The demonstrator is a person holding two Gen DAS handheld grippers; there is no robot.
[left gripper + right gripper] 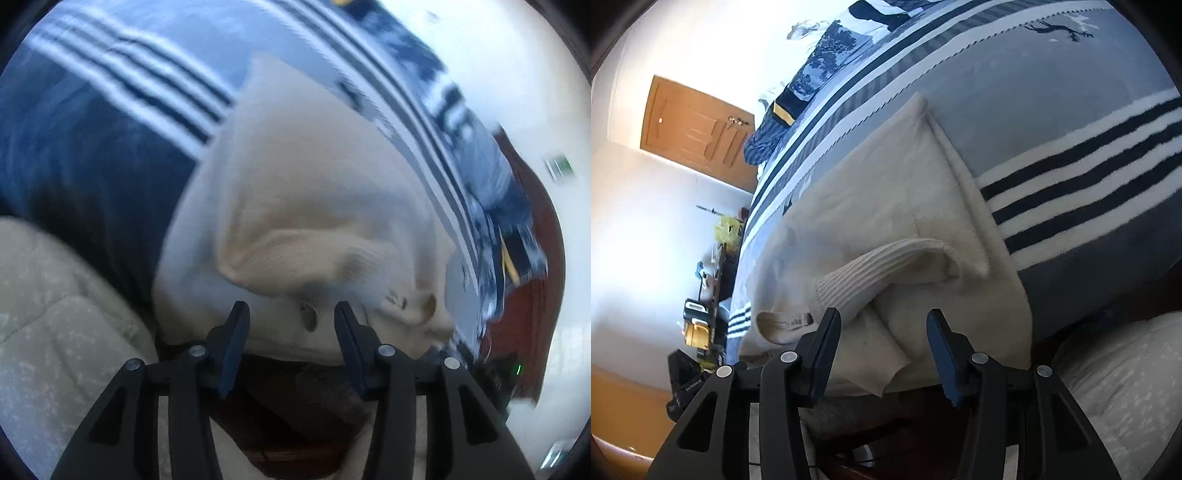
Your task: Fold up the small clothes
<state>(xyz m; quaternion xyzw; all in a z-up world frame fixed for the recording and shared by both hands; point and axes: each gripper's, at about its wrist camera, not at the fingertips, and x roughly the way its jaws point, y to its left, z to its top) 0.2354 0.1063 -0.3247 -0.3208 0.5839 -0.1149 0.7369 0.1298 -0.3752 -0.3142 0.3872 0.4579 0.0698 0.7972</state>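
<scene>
Both hand-held gripper pairs, left (291, 314) and right (882, 321), gape empty before the cream sweater (886, 206)

Open jaws on both sides, soft cloth straight ahead

We see the left gripper (291, 317) and the right gripper (882, 325) with jaws spread and nothing between them, each facing the near edge of the cream sweater (886, 206), whose ribbed cuff (886, 266) lies bunched across the approach. The striped bedspread (1071, 110) beyond lies flat and passable; a pale cushion (1126, 376) crowds the near right, and a dark bed frame (908, 424) sits below.
</scene>
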